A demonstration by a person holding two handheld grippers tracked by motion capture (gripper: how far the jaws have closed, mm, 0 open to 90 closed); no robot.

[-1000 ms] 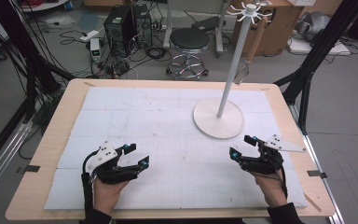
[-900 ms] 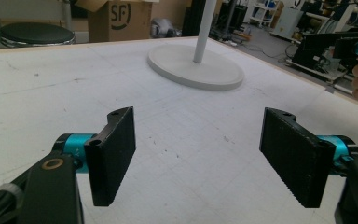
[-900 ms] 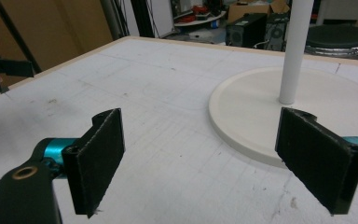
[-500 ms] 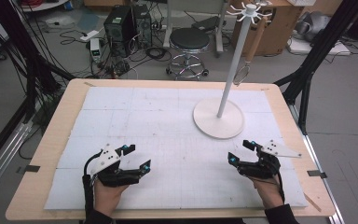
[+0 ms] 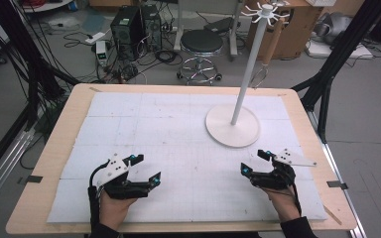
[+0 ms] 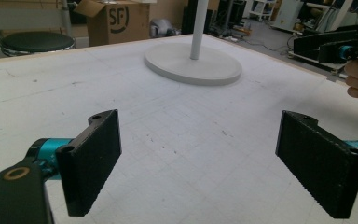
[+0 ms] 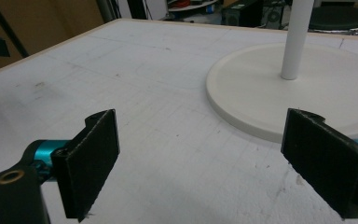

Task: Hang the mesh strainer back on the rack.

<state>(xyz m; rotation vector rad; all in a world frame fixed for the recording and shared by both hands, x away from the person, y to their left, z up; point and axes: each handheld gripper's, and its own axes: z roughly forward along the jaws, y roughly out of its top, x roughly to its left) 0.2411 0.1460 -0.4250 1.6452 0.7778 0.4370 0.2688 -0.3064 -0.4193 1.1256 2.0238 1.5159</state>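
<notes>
White grid-marked sheet is covering the tabletop (image 5: 39,198). Near edge: left claw (image 5: 145,170) is hovering low on the near-left side of the white stand (image 5: 233,126), jaws spread wide, nothing between them. Right claw (image 5: 254,162) is hovering just on the near side of the stand's round base, jaws likewise spread and empty. Farther off, the stand is rising from the far-right part of the sheet; a whisk-like utensil (image 5: 267,52) is hanging from its hooked crown. Beyond: stool (image 5: 201,43), cardboard box (image 5: 297,25). Judgement: this is a ready pose, no grasp begun. Next move probably calls for the right claw lifting toward the hanging utensil, jaws kept apart until around its handle.
</notes>
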